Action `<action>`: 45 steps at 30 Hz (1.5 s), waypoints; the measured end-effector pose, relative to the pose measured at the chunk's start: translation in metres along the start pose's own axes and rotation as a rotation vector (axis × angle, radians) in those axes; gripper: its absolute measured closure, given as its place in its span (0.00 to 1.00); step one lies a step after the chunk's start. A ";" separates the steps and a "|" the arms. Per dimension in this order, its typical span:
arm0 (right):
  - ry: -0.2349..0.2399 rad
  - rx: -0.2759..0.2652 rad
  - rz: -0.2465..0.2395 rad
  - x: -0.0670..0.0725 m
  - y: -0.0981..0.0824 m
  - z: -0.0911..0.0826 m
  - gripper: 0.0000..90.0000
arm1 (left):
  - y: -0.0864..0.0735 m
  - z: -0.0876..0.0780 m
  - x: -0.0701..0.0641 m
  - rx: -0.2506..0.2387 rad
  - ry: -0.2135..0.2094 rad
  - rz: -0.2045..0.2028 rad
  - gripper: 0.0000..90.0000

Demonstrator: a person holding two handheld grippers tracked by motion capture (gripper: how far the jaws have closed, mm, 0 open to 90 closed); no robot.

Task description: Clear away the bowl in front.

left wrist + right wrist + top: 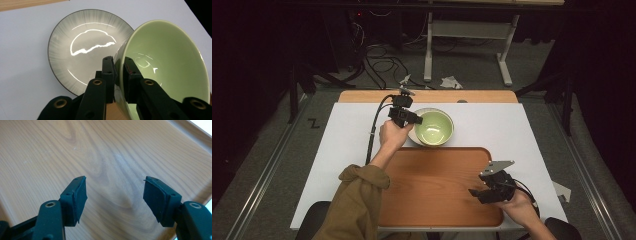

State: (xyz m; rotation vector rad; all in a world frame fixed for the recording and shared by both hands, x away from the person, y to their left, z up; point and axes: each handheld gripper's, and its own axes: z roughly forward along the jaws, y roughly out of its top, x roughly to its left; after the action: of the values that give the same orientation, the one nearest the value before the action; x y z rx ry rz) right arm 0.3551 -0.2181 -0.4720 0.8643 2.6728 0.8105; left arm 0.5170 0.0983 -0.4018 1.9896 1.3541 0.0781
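One glazed green bowl (165, 67), slick and breakable: left gripper (118, 75) pinches its rim, tilted over the plate (75, 47); right gripper (115, 200) jaws gape above tray (75, 150).

White-topped table (492, 127), wooden tray (437, 170), grey plate (82, 47), perhaps under bowl (435, 127)

Green bowl (170, 67): glazed ceramic look, glossy, smooth, light streaks on inside. Plate (75, 47) under it: grey-white glaze w/ fine radial streaks, dark rim, v. shiny. Tray (105, 157): wood grain, smooth, satin sheen. Table cover (497, 125): white, matt, paper-like. Left gripper (119, 75) & right gripper (115, 195): matt black plastic, brass-look eyelets; right pads (80, 195) finely ribbed, rubbery. Sleeve (354, 200): olive cloth, matt.
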 end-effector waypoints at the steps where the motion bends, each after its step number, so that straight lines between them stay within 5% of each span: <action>1: 0.000 0.000 -0.001 0.000 0.000 0.000 0.40 | 0.000 -0.002 -0.002 0.001 -0.006 0.007 0.91; 20: 0.001 -0.003 0.004 0.001 0.000 -0.001 0.40 | -0.011 -0.026 -0.031 0.004 -0.083 0.125 0.91; 45: 0.000 -0.002 0.005 0.000 0.000 -0.001 0.40 | -0.036 -0.041 -0.053 0.012 -0.174 0.198 0.91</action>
State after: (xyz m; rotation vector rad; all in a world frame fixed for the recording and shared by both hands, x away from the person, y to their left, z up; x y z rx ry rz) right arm 0.3545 -0.2180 -0.4714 0.8715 2.6703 0.8139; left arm 0.4475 0.0826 -0.3747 2.0842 1.0490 -0.0117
